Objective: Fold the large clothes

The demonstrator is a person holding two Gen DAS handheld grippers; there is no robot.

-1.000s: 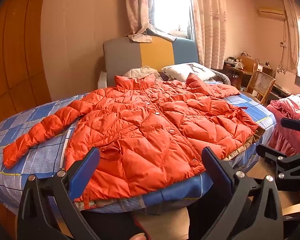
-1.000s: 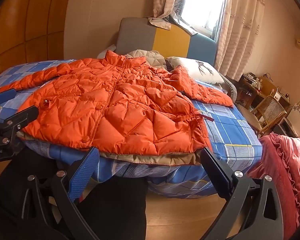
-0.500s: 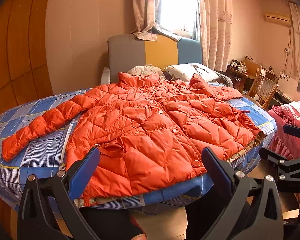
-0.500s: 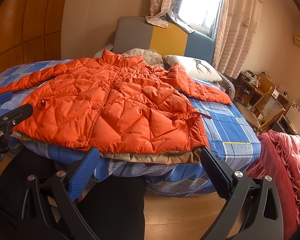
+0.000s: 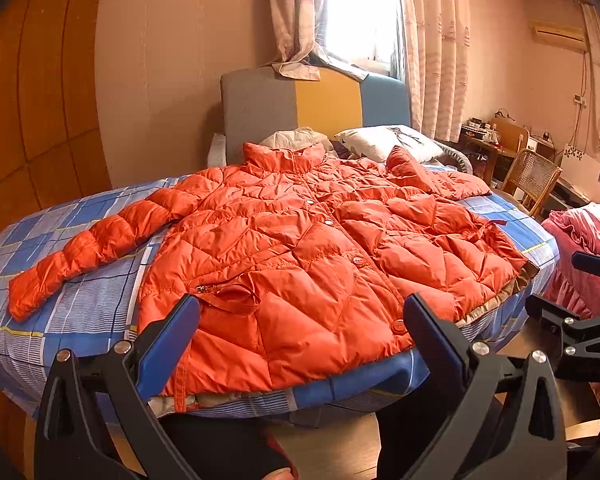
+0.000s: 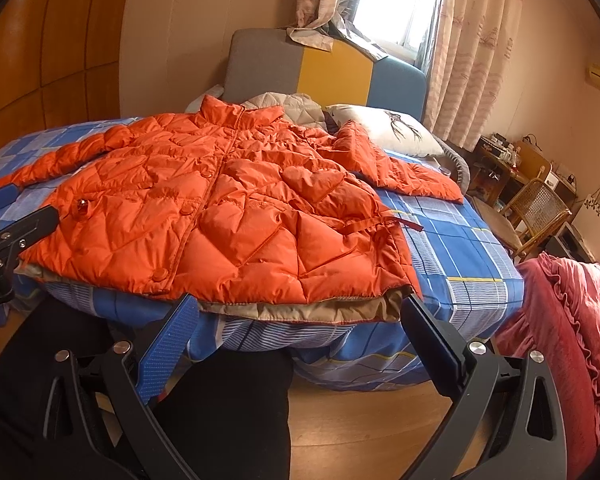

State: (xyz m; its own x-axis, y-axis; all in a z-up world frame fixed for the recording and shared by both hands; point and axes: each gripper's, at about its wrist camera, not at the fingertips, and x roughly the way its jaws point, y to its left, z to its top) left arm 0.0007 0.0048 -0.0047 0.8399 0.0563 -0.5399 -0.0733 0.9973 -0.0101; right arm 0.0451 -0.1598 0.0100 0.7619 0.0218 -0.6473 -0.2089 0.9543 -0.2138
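Your left gripper: you hold it just short of the bed's near edge, jaws spread wide with nothing between them; the jacket's hem shows in the gap.
Your right gripper: it also sits off the foot of the bed, jaws wide apart and gripping nothing, aimed at the hem's right corner.
Your legs: dark trousers stand between the grippers and the mattress.
Jacket: the orange quilted jacket lies front up and buttoned on the bed, hem toward you and reaching the mattress edge, collar toward the headboard; a tan lining peeks out under the hem.
Left sleeve: stretched out flat across the sheet, away from the body.
Right sleeve: bent, angling out over the sheet near the pillow.
Bed: blue checked sheet under the whole jacket.
Pillow: white, just beyond the collar.
Headboard: grey, yellow and blue panels behind the pillow.
Right of the bed: a red ruffled cloth nearby, a wicker chair farther off.
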